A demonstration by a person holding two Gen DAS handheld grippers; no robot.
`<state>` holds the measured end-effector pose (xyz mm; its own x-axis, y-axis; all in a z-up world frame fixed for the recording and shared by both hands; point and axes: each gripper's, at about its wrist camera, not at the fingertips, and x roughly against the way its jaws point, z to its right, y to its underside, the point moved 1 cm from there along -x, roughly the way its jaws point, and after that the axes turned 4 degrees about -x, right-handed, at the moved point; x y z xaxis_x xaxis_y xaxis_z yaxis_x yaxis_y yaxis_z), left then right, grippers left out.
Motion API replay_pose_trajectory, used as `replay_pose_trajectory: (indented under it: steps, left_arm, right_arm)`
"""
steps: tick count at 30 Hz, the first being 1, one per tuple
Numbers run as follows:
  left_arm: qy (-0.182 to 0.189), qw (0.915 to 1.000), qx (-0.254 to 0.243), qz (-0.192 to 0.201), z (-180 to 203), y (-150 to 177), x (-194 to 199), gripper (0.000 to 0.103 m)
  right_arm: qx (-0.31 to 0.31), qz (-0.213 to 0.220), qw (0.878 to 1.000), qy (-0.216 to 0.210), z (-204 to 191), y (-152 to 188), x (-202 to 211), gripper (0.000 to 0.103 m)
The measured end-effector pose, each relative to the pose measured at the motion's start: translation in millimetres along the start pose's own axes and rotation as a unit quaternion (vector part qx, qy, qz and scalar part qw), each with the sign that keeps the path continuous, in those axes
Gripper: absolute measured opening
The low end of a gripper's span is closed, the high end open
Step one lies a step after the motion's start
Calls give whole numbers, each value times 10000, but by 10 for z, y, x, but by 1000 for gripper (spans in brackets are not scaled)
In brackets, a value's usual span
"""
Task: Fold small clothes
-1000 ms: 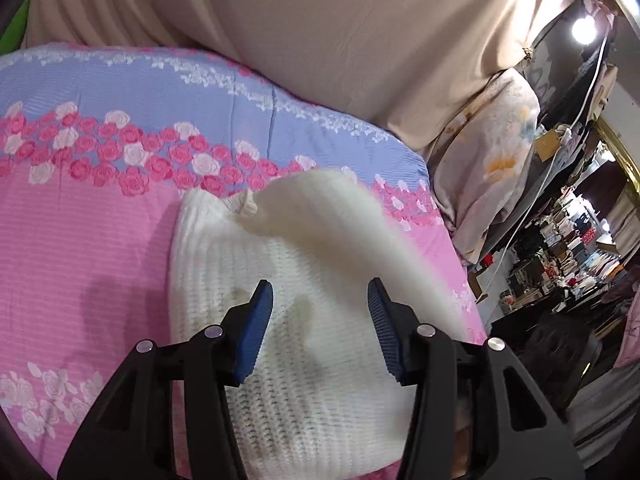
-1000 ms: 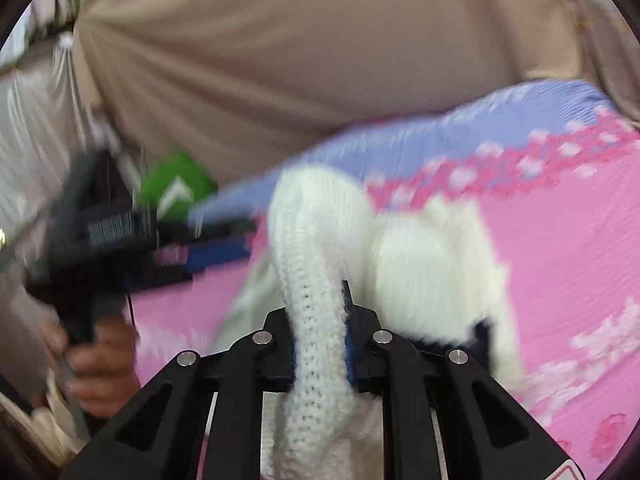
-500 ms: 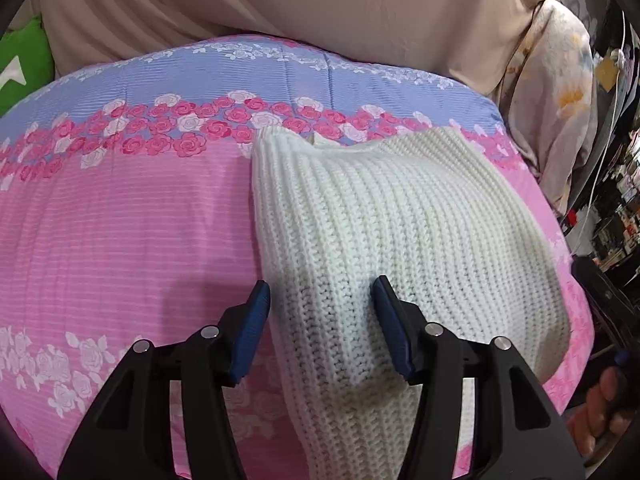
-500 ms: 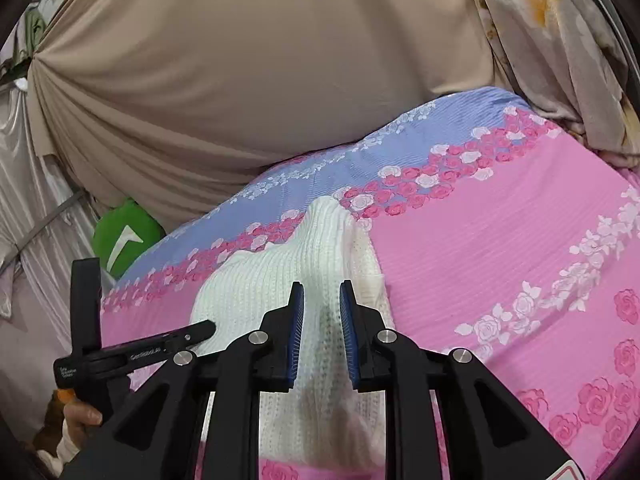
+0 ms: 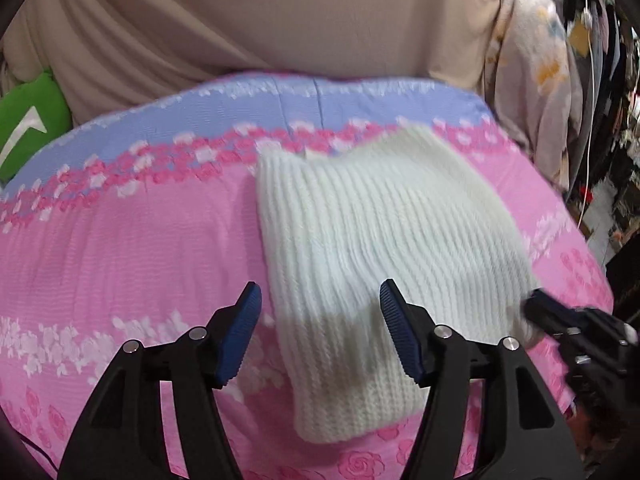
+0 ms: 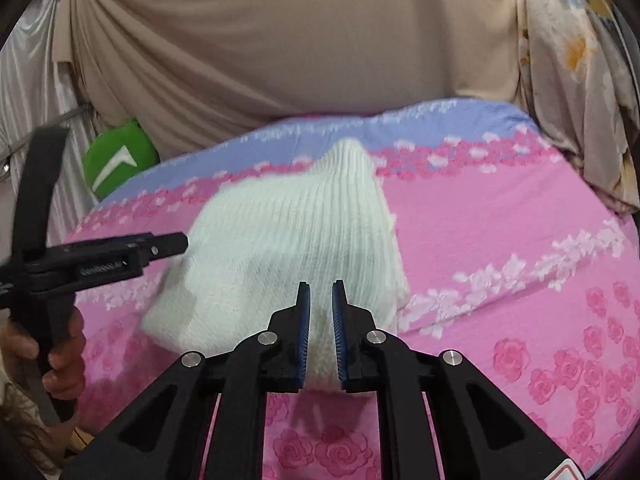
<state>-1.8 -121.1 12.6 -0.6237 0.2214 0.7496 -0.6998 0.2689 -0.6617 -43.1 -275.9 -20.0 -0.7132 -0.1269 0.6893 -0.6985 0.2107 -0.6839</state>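
A cream ribbed knit garment point(image 5: 380, 220) lies folded flat on the pink and blue floral bed sheet point(image 5: 120, 260). My left gripper point(image 5: 319, 286) hovers over its near left edge. Its jaws are opening, and no pad touches the knit below. In the right wrist view the garment point(image 6: 288, 232) fills the middle, and my right gripper point(image 6: 321, 283) sits just above its near edge. Those jaws are closing to a narrow gap; the knit shows through the gap, unpinched. Each gripper appears in the other's view: the right gripper point(image 5: 536, 308) by the garment's right corner, the left gripper point(image 6: 176, 242) at its left side.
Beige drapes point(image 6: 280, 60) hang behind the bed. A green cushion point(image 6: 116, 160) sits at the back left. Floral fabric point(image 5: 532, 80) hangs at the right, with cluttered shelves point(image 5: 616, 160) beyond the bed's right edge. A person's hand point(image 6: 60, 352) holds the left gripper's handle.
The right gripper let go of the lifted knit fold, and the garment now lies flat. Both grippers came down closer to it. The left jaws spread wider.
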Motion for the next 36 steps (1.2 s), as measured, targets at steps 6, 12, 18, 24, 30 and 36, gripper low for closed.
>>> replay_pose_trajectory:
  steps: [6,12,18,24,30,36]
  left_arm:
    - [-278,9996,69,-66,33,96,-112,69]
    - [-424,9988,204,124,3,-48,59,67]
    - [-328,9980,538,44,-86,-192,-10,87]
    - [-20,9954,945,-124,-197,-304,-189,97]
    - [396,9913,1122,-569,-212,-314,-523,98]
    - [1111,9784,1511,-864,-255,-250,-811,98]
  right_arm:
    - [-314,75,9991,-258,96,-9,84,6]
    - [-451,734,9960,-243,173,-331,484,18]
    - [-868,571,9946,-77,384,-508,255,53]
    - [-1313,-17,9900,-523,509,-388,-117,58]
    - [-1545,-409,9831,-891,490,-302,-435,66]
    - [-1571,-452,9825,-894,468,-336,-563,76]
